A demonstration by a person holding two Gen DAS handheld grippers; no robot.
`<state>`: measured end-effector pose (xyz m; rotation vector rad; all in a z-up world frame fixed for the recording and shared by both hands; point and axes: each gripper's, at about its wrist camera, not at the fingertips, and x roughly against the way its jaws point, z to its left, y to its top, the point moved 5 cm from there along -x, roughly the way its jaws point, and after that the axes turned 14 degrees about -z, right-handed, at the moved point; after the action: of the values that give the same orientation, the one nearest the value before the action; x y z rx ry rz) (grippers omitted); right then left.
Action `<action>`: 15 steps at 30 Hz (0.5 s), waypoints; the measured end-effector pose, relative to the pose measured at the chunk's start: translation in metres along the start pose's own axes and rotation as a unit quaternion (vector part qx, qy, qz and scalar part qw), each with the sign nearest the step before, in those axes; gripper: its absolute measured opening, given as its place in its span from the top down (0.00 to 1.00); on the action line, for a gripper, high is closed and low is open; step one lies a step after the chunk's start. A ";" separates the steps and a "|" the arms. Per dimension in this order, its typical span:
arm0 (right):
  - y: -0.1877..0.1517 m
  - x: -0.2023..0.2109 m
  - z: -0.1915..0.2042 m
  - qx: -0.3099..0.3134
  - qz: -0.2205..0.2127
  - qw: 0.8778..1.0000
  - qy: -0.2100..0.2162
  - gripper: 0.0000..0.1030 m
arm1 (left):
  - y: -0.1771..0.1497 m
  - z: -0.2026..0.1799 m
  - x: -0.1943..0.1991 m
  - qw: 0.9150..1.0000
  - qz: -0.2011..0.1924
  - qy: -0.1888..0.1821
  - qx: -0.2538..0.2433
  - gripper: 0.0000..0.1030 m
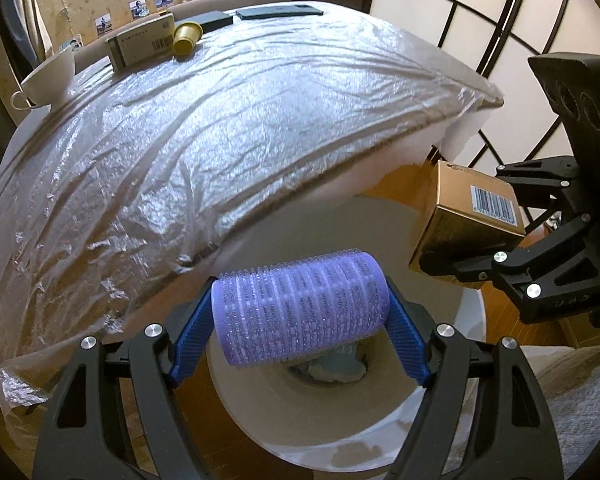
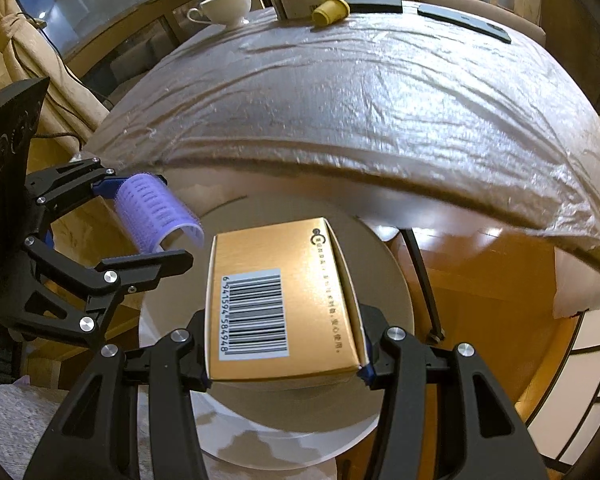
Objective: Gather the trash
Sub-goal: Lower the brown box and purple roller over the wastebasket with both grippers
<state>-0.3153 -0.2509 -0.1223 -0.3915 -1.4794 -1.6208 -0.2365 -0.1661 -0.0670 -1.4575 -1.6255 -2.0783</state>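
My left gripper (image 1: 300, 312) is shut on a purple hair roller (image 1: 300, 312) and holds it over the open mouth of a white round bin (image 1: 244, 408) beside the table; crumpled trash lies in the bin's bottom. My right gripper (image 2: 284, 344) is shut on a gold cardboard box with a barcode (image 2: 280, 300), also above the bin (image 2: 388, 280). The right gripper and its box (image 1: 468, 216) show at the right of the left wrist view. The left gripper and roller (image 2: 156, 212) show at the left of the right wrist view.
The table (image 1: 220, 140) is covered with wrinkled clear plastic. At its far edge stand a white cup (image 1: 48, 76), a tan box (image 1: 144, 40), a yellow capsule (image 1: 186, 38) and dark flat devices (image 1: 276, 12). A paper screen (image 1: 500, 20) stands at the right.
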 end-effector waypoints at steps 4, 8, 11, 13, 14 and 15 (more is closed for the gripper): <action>-0.006 -0.004 -0.001 -0.003 0.006 1.000 -0.002 0.52 | -0.004 0.000 -0.004 1.000 0.008 0.000 -0.001 0.23; -0.012 -0.007 -0.003 -0.004 0.012 1.000 -0.004 0.52 | -0.007 0.000 -0.007 1.000 0.012 0.000 -0.001 0.23; -0.013 -0.012 -0.002 -0.004 0.017 1.000 -0.005 0.52 | -0.009 0.000 -0.010 1.000 0.015 0.001 -0.001 0.23; -0.012 -0.015 -0.002 -0.004 0.019 1.000 -0.005 0.52 | -0.010 0.000 -0.013 1.000 0.018 0.000 -0.001 0.23; -0.013 -0.016 -0.003 -0.004 0.021 1.000 -0.005 0.52 | -0.011 0.000 -0.014 1.000 0.020 0.001 -0.002 0.23; -0.012 -0.016 -0.003 -0.004 0.022 1.000 -0.005 0.52 | -0.013 0.000 -0.015 1.000 0.021 0.001 -0.002 0.23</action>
<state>-0.3146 -0.2483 -0.1429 -0.4349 -1.4631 -1.5930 -0.2359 -0.1674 -0.0867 -1.4777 -1.5773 -2.0617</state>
